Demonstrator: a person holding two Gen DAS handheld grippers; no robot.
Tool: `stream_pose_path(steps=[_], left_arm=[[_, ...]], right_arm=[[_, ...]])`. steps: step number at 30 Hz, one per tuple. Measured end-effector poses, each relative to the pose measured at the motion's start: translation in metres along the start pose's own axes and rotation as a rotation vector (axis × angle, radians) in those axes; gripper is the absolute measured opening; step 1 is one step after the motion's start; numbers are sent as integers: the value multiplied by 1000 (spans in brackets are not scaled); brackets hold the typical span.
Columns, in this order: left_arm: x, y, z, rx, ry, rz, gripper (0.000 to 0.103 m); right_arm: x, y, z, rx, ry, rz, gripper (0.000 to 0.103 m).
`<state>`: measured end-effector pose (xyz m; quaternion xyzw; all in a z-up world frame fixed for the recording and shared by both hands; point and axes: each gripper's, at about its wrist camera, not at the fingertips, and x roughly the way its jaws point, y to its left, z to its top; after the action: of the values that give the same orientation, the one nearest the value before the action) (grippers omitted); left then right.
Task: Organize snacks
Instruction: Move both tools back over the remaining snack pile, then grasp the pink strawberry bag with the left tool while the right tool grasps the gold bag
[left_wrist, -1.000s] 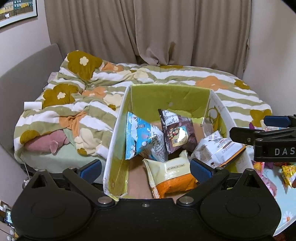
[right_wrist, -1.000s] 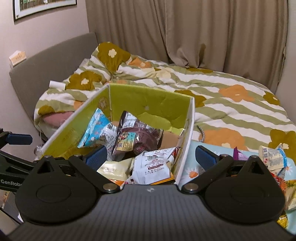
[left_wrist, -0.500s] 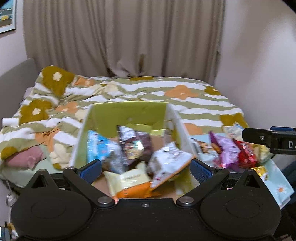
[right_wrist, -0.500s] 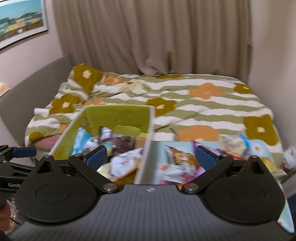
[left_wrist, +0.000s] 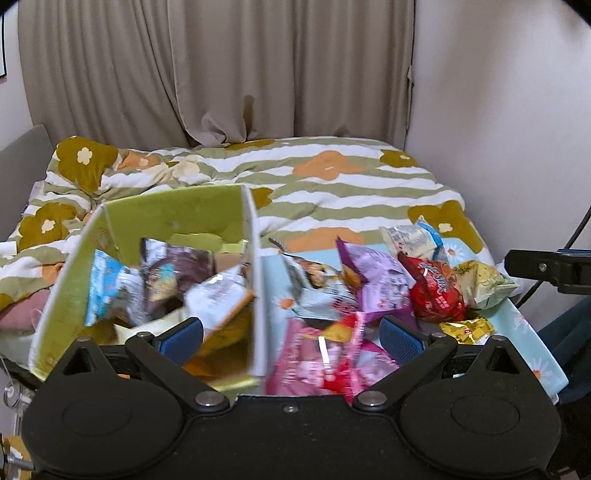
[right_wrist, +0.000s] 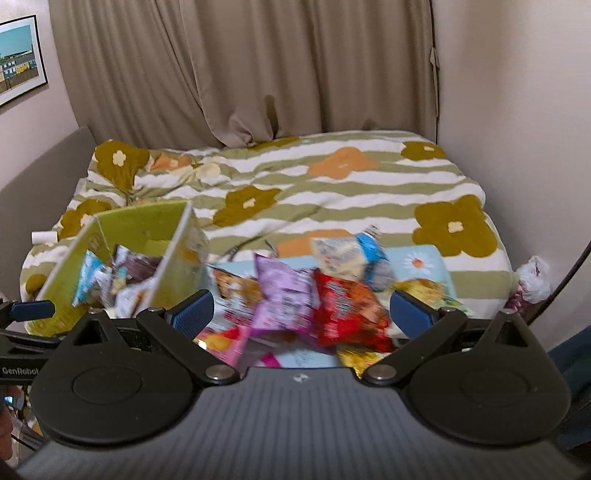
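Observation:
A green cardboard box (left_wrist: 173, 218) stands on the bed's near left and holds several snack packets, among them a blue one (left_wrist: 107, 284) and a brown one (left_wrist: 177, 269). To its right a pile of loose snacks lies on a light blue mat (left_wrist: 517, 325): a purple bag (left_wrist: 376, 273), a red bag (left_wrist: 436, 291), a pink bag (left_wrist: 306, 362). My left gripper (left_wrist: 291, 334) is open and empty over the box's right wall. My right gripper (right_wrist: 301, 308) is open and empty above the pile, over the purple bag (right_wrist: 284, 295) and red bag (right_wrist: 347, 310). The box (right_wrist: 136, 225) is at its left.
The bed carries a striped floral quilt (left_wrist: 332, 177). Beige curtains (left_wrist: 221, 70) hang behind, and a wall (left_wrist: 498, 110) closes the right side. A grey headboard (right_wrist: 40, 166) runs along the left. A picture (right_wrist: 18, 59) hangs on the left wall.
Both grippers have swung right, from over the box toward the loose snack pile. Both have stayed open and empty. The view is blurred by motion.

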<state>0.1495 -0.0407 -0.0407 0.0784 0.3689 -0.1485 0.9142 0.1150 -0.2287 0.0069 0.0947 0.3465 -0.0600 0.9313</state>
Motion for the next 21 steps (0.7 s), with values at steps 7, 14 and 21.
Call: stream_pose_path(steps=[7, 14, 21], left_arm=[[31, -53, -9, -12, 35, 108, 102], [73, -84, -17, 11, 72, 225, 97], [120, -91, -23, 35, 120, 323, 95]], right_arm=[[25, -61, -8, -22, 70, 42, 103], [62, -94, -28, -45, 162, 77, 103], [95, -106, -48, -35, 228, 130, 103]])
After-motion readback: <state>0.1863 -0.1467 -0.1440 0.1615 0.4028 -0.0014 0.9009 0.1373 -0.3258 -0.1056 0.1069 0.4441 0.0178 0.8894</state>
